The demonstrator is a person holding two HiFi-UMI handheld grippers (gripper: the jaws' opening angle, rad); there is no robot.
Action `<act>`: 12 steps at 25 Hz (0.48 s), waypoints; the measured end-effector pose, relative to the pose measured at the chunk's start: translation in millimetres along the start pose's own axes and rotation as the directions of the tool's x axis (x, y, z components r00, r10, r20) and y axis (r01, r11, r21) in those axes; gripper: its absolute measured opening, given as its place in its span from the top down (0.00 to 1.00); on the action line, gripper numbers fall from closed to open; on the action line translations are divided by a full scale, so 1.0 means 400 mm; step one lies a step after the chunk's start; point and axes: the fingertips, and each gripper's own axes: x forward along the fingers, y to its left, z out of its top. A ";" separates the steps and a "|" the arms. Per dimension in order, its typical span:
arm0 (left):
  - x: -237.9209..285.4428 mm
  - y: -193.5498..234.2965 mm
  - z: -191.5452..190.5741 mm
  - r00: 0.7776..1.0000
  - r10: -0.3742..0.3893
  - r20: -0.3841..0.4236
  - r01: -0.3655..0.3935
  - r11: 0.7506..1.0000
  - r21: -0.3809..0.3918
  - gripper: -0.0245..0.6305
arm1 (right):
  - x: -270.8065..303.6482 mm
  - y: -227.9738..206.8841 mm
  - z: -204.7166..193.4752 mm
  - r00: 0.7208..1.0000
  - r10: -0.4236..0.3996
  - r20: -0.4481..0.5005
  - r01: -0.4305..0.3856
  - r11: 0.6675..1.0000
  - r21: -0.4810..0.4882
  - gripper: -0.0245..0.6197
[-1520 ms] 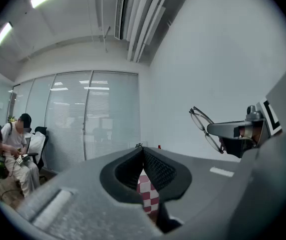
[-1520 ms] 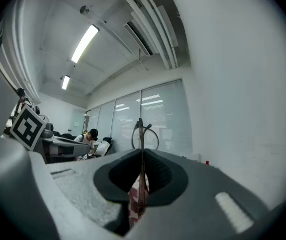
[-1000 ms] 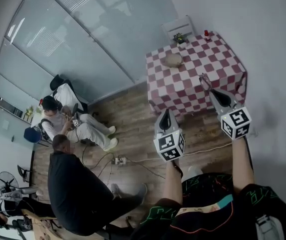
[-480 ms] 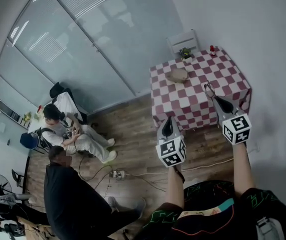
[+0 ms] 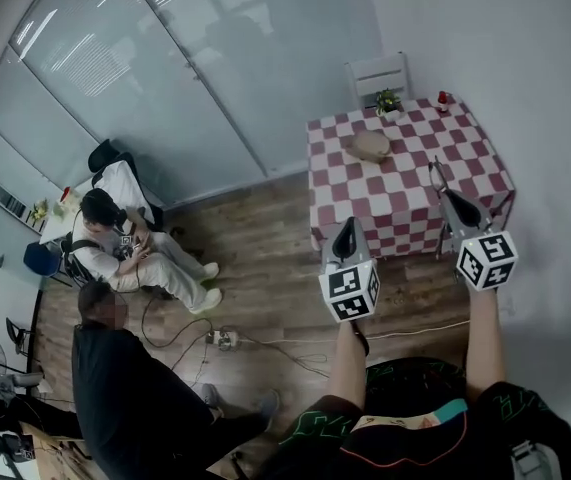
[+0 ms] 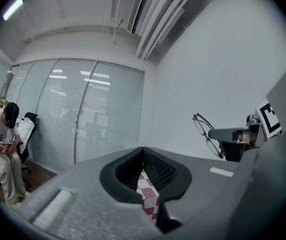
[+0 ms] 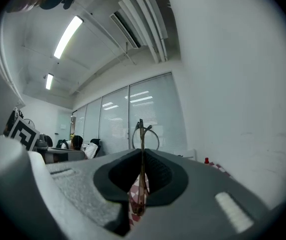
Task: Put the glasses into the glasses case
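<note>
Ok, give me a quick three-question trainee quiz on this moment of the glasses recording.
1. True or false: the right gripper is closed on the glasses.
2. Fill in: the left gripper has its jaws ____, with nothing between them.
3. The glasses case lies: A) in the left gripper, B) on the checkered table, C) in the right gripper.
Key: 1 true; 2 shut; 3 B.
</note>
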 end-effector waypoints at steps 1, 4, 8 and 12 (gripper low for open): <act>0.006 0.005 -0.002 1.000 -0.005 -0.004 0.005 1.000 -0.005 0.95 | 0.009 0.002 0.001 1.000 -0.002 -0.002 0.002 1.000 0.004 0.93; 0.029 0.019 -0.021 0.999 -0.024 -0.022 0.024 1.000 -0.015 0.95 | 0.042 0.017 -0.002 1.000 -0.005 -0.004 0.005 1.000 0.007 0.93; 0.030 0.066 -0.039 0.999 -0.029 -0.039 0.028 0.999 -0.022 0.95 | 0.084 0.062 -0.031 1.000 0.003 -0.028 -0.003 1.000 0.009 0.93; 0.026 0.140 -0.039 1.000 0.010 -0.024 -0.012 0.998 -0.058 0.95 | 0.134 0.113 -0.042 0.998 0.032 -0.048 -0.033 0.999 -0.019 0.93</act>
